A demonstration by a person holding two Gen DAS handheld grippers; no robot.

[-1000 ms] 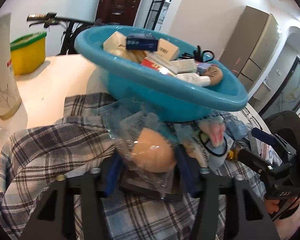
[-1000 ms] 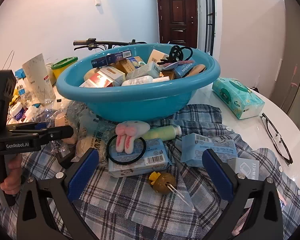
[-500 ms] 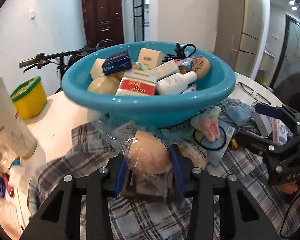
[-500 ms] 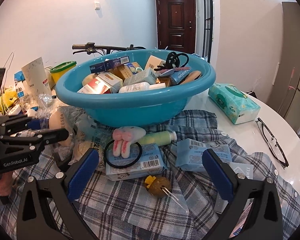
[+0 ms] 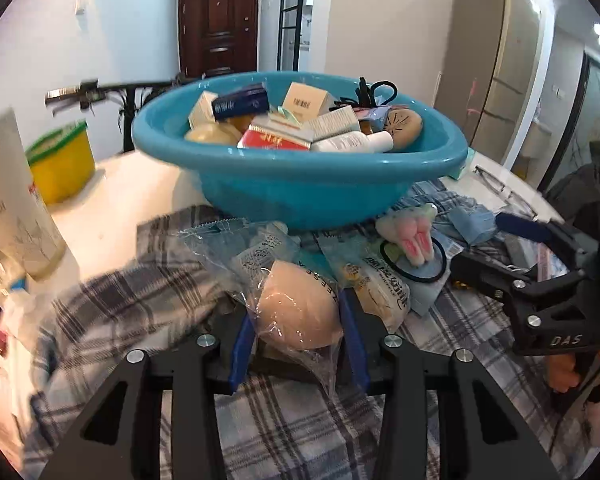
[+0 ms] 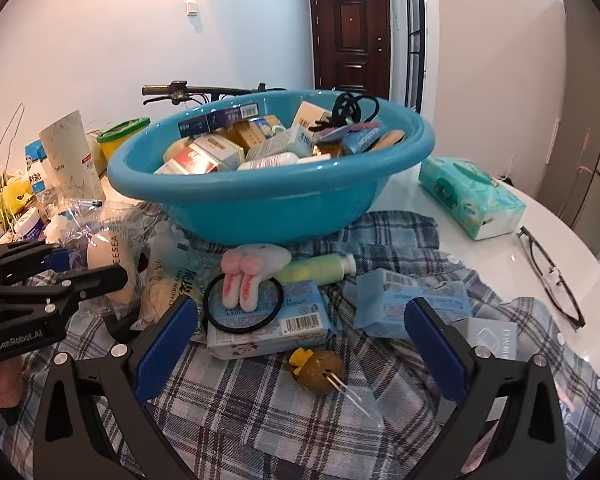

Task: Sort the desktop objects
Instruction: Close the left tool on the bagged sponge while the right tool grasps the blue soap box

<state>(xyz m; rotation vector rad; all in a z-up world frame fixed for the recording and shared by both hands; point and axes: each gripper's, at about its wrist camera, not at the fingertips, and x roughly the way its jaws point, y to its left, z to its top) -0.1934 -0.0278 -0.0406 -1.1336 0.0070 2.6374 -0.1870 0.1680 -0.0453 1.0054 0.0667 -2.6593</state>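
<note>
Sponge [image 5: 300, 312], a beige egg-shaped one sealed in a crinkled clear bag, sits clamped between the blue pads of the left gripper [image 5: 298, 344], just above the plaid cloth [image 5: 132, 312] that covers the desk [image 5: 140, 196]. At 12 o'clock from it stands the teal basin [image 5: 300, 196], heaped with small boxes, a white tube and a black cord. At 2 o'clock from the sponge a plush rabbit hair tie [image 5: 410, 236] lies on a pack of wipes [image 6: 272, 320]. The right gripper [image 6: 300, 344] hangs over the cloth with its pads wide apart and nothing between them; below it, at 6 o'clock from the wipes, lies a small brown ball with a yellow top [image 6: 318, 368]. A green tissue pack [image 6: 470, 196] and a pair of glasses [image 6: 550, 276] rest on bare white desk at 3 o'clock from the basin, and a yellow tub [image 5: 60, 164] stands at its 9 o'clock
</note>
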